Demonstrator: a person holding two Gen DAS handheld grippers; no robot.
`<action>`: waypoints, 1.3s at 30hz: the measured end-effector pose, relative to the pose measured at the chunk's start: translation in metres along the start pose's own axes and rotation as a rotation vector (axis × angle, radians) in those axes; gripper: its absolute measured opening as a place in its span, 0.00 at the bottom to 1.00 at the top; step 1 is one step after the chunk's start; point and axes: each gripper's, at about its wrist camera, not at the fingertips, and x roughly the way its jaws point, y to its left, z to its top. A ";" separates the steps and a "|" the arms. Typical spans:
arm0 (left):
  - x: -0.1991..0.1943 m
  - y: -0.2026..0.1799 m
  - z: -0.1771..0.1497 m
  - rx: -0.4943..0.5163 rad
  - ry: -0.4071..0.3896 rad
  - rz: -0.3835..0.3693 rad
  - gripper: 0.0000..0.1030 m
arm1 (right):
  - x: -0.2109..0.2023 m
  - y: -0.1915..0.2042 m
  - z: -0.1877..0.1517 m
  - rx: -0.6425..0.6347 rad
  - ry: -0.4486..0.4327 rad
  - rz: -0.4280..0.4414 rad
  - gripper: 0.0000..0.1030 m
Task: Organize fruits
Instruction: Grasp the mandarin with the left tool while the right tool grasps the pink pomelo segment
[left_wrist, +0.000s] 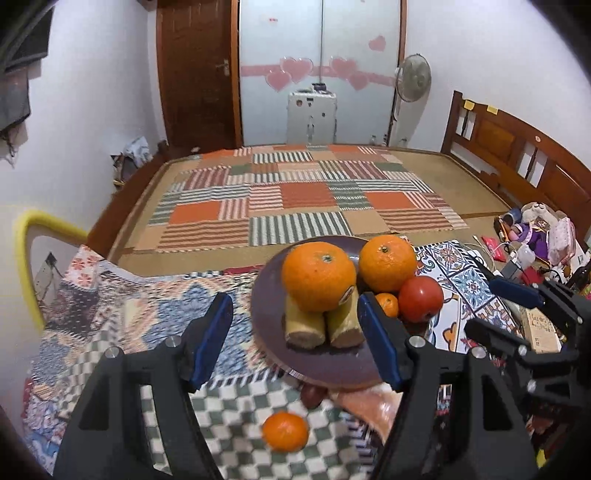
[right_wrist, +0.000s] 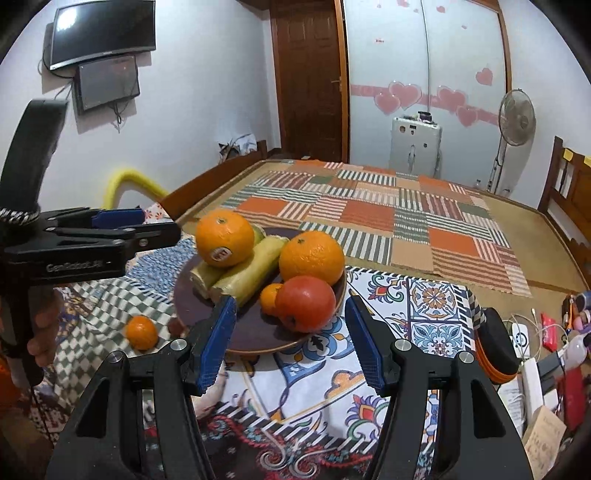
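A dark round plate (left_wrist: 267, 306) (right_wrist: 255, 334) sits on the patterned cloths. It holds two big oranges (left_wrist: 318, 275) (right_wrist: 224, 238), one resting on two yellow cane pieces (left_wrist: 304, 328) (right_wrist: 251, 271). A red fruit (left_wrist: 420, 299) (right_wrist: 304, 303) and a small mandarin (left_wrist: 388, 304) (right_wrist: 270, 298) also lie on it. A loose mandarin (left_wrist: 285, 432) (right_wrist: 141, 332) lies on the checked cloth beside a small dark red fruit (left_wrist: 312, 395) (right_wrist: 175, 326). My left gripper (left_wrist: 295, 328) (right_wrist: 155, 226) hangs open over the plate's near-left side. My right gripper (right_wrist: 291, 334) (left_wrist: 498, 314) is open at the plate's near-right edge, nothing between its pads.
Behind the table lies a bed with a patchwork mat (left_wrist: 295, 199) and a wooden headboard (left_wrist: 517, 147). Cables, boxes and toys (right_wrist: 546, 354) crowd the table's right side. A yellow padded chair back (left_wrist: 26, 258) stands left. A hand (right_wrist: 42, 332) holds the left gripper.
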 end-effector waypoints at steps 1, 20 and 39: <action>-0.007 0.002 -0.002 -0.002 -0.001 0.005 0.68 | -0.003 0.002 -0.001 -0.002 -0.003 0.000 0.56; -0.030 0.042 -0.091 -0.065 0.100 0.039 0.69 | 0.022 0.049 -0.035 -0.028 0.107 0.071 0.56; -0.009 0.036 -0.112 -0.023 0.151 -0.031 0.69 | 0.067 0.058 -0.051 -0.048 0.257 0.077 0.49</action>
